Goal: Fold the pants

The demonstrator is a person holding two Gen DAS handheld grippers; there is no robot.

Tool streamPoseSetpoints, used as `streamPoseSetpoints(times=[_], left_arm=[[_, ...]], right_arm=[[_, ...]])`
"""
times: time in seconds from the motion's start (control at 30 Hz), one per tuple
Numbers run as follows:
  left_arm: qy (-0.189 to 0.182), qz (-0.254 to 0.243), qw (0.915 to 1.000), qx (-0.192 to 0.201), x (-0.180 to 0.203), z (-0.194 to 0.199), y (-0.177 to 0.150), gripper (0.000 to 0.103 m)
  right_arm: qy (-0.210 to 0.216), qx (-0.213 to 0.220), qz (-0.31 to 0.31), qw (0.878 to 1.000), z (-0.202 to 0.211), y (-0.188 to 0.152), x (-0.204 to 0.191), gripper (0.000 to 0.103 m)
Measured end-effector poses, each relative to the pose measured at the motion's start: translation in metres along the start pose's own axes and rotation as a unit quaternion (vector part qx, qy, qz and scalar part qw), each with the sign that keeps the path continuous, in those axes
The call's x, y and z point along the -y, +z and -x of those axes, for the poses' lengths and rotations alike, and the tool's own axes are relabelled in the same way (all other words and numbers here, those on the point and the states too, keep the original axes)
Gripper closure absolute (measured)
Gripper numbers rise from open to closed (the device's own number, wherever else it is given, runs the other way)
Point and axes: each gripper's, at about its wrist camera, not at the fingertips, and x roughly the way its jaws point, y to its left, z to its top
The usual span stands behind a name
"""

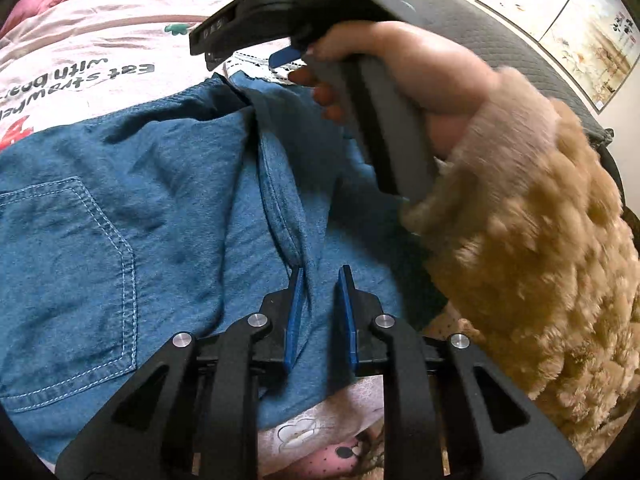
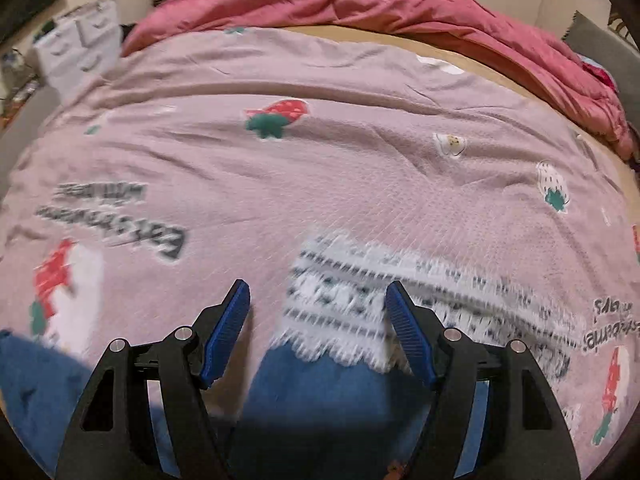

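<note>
Left wrist view: I look down along my left gripper (image 1: pixel 322 276), whose two blue pads stand close together with a ridge of denim pinched between them. The fabric belongs to the blue pants (image 1: pixel 160 208), which lie spread over the pink bedspread (image 1: pixel 80 52) and fill most of this view. A back pocket (image 1: pixel 68 280) with pale stitching sits to the left of my gripper, and a raised seam runs straight up from the pads toward the far edge of the pants. Above and to the right, my right hand (image 1: pixel 404 72), in a fluffy tan sleeve (image 1: pixel 540 248), grips the grey handle of my right gripper, which hangs over the far part of the denim beside a strip of white lace.

Right wrist view: the picture is blurred. My right gripper (image 2: pixel 318 296) has its blue pads spread wide with nothing held between them. The white lace trim (image 2: pixel 360 312) of the pants lies directly below the gap, with blue denim nearer to me. Beyond stretches the bedspread printed with strawberries, and a red quilt (image 2: pixel 360 0) is heaped along the far edge of the bed.
</note>
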Motion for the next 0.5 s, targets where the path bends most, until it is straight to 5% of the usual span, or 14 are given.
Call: streamPoseSetpoints(times=[0.07, 0.13, 0.2, 0.23, 0.5], left_arm=[[0.001, -0.001, 1.0, -0.001, -0.002, 0.001, -0.001, 0.092], [0.001, -0.001, 1.0, 0.0, -0.003, -0.001, -0.001, 0.092], [0.002, 0.001, 1.0, 0.003, -0.002, -0.003, 0.0, 0.092], [0.003, 0.002, 1.0, 0.006, -0.005, -0.001, -0.001, 0.092], [0.011, 0.013, 0.9996, 0.024, -0.023, 0.007, 0.003, 0.092]], right_arm=[[-0.004, -0.009, -0.008, 1.0, -0.013, 0.002, 0.005, 0.038], [0.001, -0.011, -0.01, 1.0, -0.019, 0.0, 0.01, 0.056], [0.004, 0.003, 0.0, 1.0, -0.013, -0.004, 0.016, 0.086], [0.014, 0.013, 0.0, 1.0, -0.007, -0.007, 0.02, 0.091], [0.066, 0.087, -0.098, 0.989, 0.069, -0.05, 0.09, 0.093]])
